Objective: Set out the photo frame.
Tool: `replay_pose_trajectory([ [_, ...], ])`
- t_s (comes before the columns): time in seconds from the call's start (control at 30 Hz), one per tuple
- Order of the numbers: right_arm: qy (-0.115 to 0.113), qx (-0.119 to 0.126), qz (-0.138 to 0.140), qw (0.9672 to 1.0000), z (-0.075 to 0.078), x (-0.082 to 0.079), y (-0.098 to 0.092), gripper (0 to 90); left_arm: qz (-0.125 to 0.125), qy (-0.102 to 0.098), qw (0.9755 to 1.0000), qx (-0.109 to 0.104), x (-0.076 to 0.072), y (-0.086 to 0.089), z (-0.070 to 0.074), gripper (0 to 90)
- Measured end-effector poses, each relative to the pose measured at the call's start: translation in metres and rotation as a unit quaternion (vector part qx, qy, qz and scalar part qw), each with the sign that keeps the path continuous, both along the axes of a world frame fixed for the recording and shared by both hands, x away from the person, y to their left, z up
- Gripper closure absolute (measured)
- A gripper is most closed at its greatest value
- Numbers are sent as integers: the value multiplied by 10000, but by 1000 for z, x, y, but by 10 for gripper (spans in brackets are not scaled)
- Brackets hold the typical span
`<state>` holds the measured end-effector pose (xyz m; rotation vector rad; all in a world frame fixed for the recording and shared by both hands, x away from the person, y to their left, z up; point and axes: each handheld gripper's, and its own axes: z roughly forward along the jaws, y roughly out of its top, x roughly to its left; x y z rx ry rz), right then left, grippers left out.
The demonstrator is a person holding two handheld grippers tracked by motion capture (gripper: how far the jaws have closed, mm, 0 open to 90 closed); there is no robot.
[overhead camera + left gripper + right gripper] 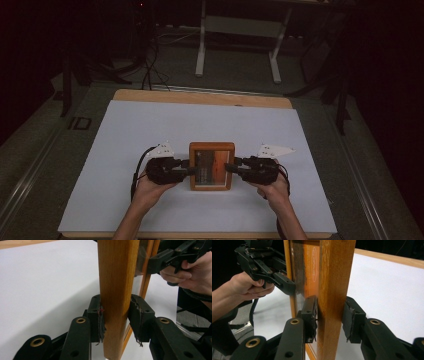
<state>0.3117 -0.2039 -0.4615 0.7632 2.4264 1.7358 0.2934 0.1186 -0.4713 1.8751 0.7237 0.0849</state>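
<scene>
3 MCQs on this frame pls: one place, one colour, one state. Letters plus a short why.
1. Where does the right gripper grip the wooden picture frame?
A. its right side
B. its top rail
C. its lower left corner

2. What colour is the sheet that covers the table?
A. green
B. white
C. black

3. How does the left gripper stand?
A. wide open, away from the frame
B. lying on the table, unheld
C. closed on the frame's left side

Answers:
1 A: the high view shows it coming in from the right.
2 B: the sheet is plain white.
3 C: its fingers press both faces of the wood.
</scene>
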Motion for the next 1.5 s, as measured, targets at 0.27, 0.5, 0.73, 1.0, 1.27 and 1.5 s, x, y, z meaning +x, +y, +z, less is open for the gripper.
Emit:
replay_pose_trajectory([
  [0.27,202,-21,-46,9998,-5,2,2,661,56,97,9998,-153,4,5,-6,648],
  [0.5,376,8,-94,9992,-12,4,4,663,94,153,9997,-169,6,5,-10,647],
  [0.73,454,-11,-86,9989,-17,6,4,663,88,242,9996,-127,7,6,-14,648],
  [1.0,567,-64,-107,9983,-23,8,6,663,110,376,9992,-112,10,7,-22,647],
  [1.27,607,-128,-123,9980,-28,10,7,662,123,502,9986,-100,12,7,-28,645],
  [1.5,624,-83,-104,9980,-30,12,6,662,138,488,9987,-92,11,6,-28,647],
])
